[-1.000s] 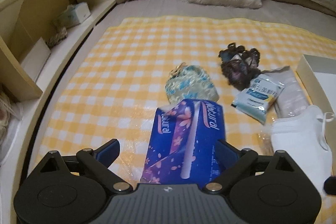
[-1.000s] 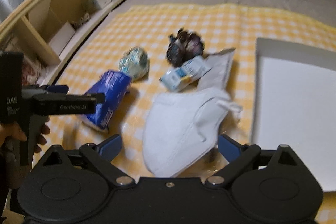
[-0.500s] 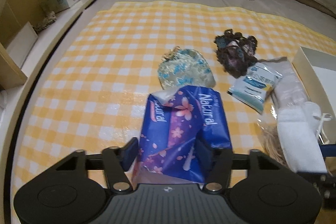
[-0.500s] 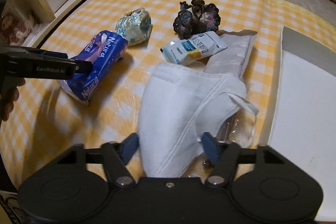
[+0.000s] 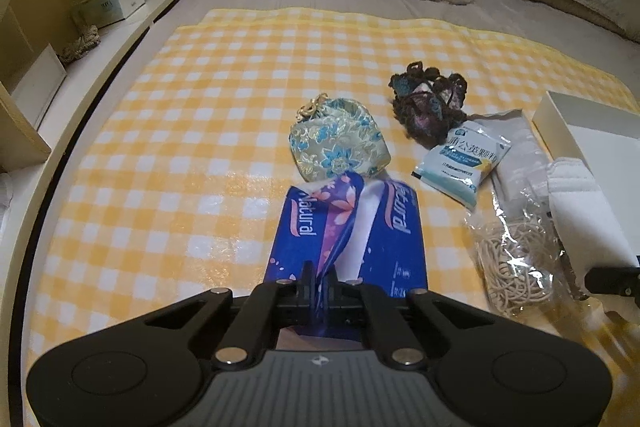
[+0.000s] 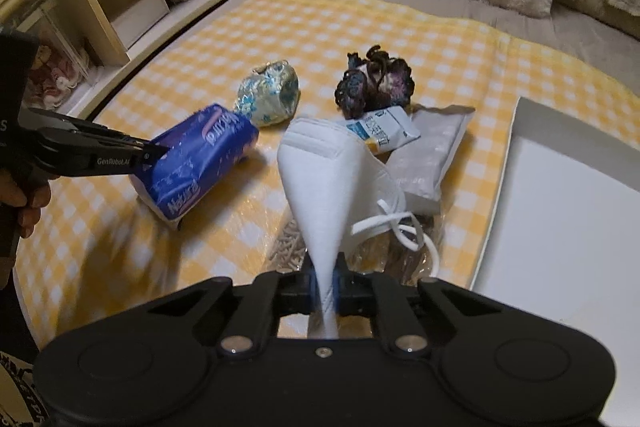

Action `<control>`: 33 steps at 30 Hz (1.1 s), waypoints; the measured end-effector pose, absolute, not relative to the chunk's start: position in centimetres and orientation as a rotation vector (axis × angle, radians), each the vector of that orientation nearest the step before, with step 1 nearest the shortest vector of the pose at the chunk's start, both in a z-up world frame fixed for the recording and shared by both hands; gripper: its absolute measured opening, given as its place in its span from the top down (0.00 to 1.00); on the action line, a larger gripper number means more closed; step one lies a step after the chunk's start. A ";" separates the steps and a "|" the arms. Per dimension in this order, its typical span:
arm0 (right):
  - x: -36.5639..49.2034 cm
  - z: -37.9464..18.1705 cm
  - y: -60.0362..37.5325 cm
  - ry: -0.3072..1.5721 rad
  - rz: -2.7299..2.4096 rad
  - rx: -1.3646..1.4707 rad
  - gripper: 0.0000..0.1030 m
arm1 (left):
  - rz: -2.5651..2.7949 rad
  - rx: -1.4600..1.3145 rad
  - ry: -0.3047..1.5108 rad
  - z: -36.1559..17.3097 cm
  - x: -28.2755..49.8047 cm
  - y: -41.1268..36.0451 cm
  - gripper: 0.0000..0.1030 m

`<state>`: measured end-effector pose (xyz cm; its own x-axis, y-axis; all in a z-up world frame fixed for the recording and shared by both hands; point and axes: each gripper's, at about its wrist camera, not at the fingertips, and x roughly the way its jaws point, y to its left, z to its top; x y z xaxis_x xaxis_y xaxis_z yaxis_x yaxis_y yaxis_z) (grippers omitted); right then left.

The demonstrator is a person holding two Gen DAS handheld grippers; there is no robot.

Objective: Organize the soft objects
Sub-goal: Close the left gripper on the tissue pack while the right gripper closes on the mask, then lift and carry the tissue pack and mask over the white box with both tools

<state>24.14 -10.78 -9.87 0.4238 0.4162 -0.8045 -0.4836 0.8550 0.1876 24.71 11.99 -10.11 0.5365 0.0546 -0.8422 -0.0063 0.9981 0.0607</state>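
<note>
Left claw (image 5: 319, 281) pinches the tissue pack (image 5: 348, 239) at its near end; right claw (image 6: 325, 281) grips the white mask (image 6: 320, 171) (long axis running away), the white box (image 6: 560, 227) lying right, nearer it.

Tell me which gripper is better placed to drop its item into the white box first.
The right gripper. It is shut on the white face mask, and the white box lies just to its right. The left gripper, shut on the blue tissue pack, sits farther away, with other items between.
</note>
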 end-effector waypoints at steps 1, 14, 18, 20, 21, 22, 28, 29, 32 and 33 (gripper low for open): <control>24.1 -9.7 -10.9 0.979 0.565 -0.077 0.93 | 0.037 0.047 0.995 -9.8 24.5 12.0 0.97; 22.6 -5.6 -13.1 0.829 0.536 -0.036 0.93 | 0.044 -0.116 0.833 -5.1 22.5 12.4 0.97; 22.3 -4.5 -14.3 0.792 0.517 -0.009 0.93 | 0.020 -0.152 0.788 -3.8 22.2 11.4 0.97; 22.1 -4.0 -14.9 0.775 0.503 0.002 0.93 | 0.002 -0.160 0.769 -3.2 22.2 10.6 0.98; 22.0 -3.8 -15.2 0.766 0.495 0.005 0.93 | -0.006 -0.165 0.760 -2.9 22.2 10.3 0.98; 21.9 -3.6 -15.6 0.757 0.488 0.010 0.93 | -0.017 -0.172 0.750 -2.6 22.3 9.8 0.98; 21.2 -2.4 -18.7 0.703 0.440 0.049 0.93 | -0.085 -0.196 0.692 -1.2 22.6 6.5 0.98; 21.0 -2.2 -19.3 0.693 0.429 0.057 0.93 | -0.100 -0.200 0.682 -0.9 22.6 5.7 0.98; 20.7 -1.9 -21.1 0.680 0.394 0.082 0.93 | -0.145 -0.210 0.667 -0.5 22.8 3.6 0.98; 20.7 -1.8 -21.8 0.678 0.380 0.088 0.93 | -0.158 -0.212 0.665 -0.4 22.8 3.0 0.98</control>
<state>20.70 -21.76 -1.84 0.7130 0.3706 -0.5953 -0.3141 0.9278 0.2013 22.75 3.04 -0.41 0.7762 -0.2125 -0.5936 0.0773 0.9665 -0.2449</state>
